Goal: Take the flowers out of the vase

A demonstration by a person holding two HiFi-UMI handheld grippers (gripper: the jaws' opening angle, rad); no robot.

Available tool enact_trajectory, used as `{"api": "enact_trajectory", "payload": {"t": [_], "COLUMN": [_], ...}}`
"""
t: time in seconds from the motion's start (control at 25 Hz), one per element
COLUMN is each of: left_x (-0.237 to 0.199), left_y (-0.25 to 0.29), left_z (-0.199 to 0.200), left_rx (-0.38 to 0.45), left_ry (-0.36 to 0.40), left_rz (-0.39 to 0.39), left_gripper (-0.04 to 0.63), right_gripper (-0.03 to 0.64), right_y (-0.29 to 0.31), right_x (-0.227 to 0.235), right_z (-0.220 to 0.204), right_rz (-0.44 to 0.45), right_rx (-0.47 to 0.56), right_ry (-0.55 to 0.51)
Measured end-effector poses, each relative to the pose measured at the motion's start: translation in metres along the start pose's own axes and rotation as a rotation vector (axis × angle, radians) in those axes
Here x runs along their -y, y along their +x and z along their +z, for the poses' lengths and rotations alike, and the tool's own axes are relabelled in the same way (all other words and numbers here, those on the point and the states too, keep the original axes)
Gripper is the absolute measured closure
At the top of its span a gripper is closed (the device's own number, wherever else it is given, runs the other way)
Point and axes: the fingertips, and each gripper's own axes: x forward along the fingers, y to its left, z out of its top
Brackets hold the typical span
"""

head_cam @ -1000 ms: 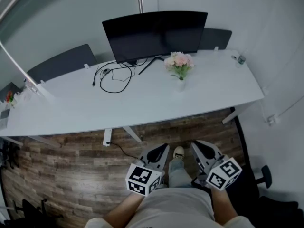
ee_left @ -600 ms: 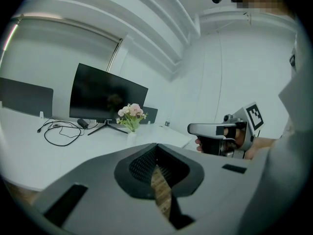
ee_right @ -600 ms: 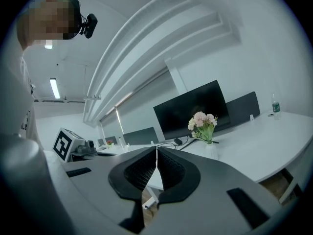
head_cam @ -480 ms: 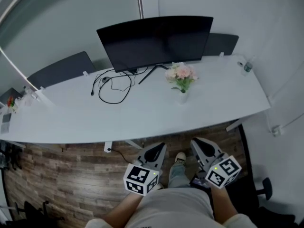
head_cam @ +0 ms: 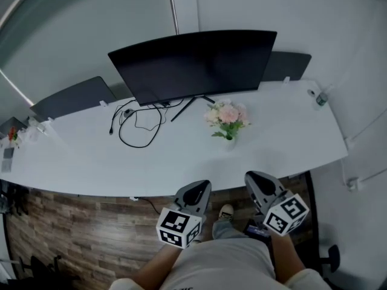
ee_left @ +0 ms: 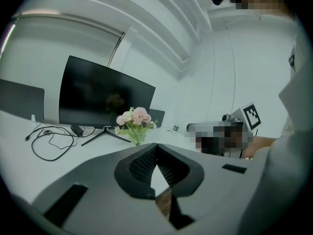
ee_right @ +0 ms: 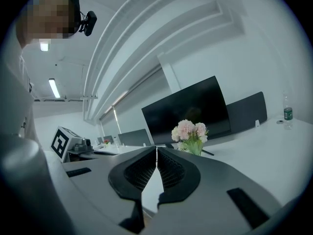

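White desk [head_cam: 91,162]: both grippers [head_cam: 201,186] [head_cam: 252,176] closed, empty.

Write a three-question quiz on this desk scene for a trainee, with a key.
1. True or false: the left gripper is gripping the flowers.
2. In the head view, what lies on the table to the left of the flowers? A) a black cable B) a keyboard C) a mug
3. What large dark thing stands behind the flowers?

Key
1. False: the left gripper is shut, empty and well apart from the flowers.
2. A
3. The monitor
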Motion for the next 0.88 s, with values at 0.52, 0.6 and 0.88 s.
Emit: {"api": "enact_trajectory", "payload": {"t": [0.52,0.6,0.88], "left_x": [-0.019,-0.02,-0.019], "left_y": [0.063,0.072,0.095], "left_z": [0.018,0.02,0.028], "left_rx": [-0.012,-0.011,0.003], "left_ry": [-0.022,-0.024,-0.019], "left_rz": [0.073,0.082,0.098], "left_gripper": [0.592,0.592,0.592], "right_gripper": [0.584,0.584,0.584], "right_y": [0.038,0.042,0.05], "right_x": [0.071,0.079,0.091], "right_z": [0.021,0.024,0.03], "right_rz": [0.054,0.07,0.143], "right_rx": [-0.04,-0.043,-0.06], "right_ry": [-0.014,-0.014,-0.043]}}
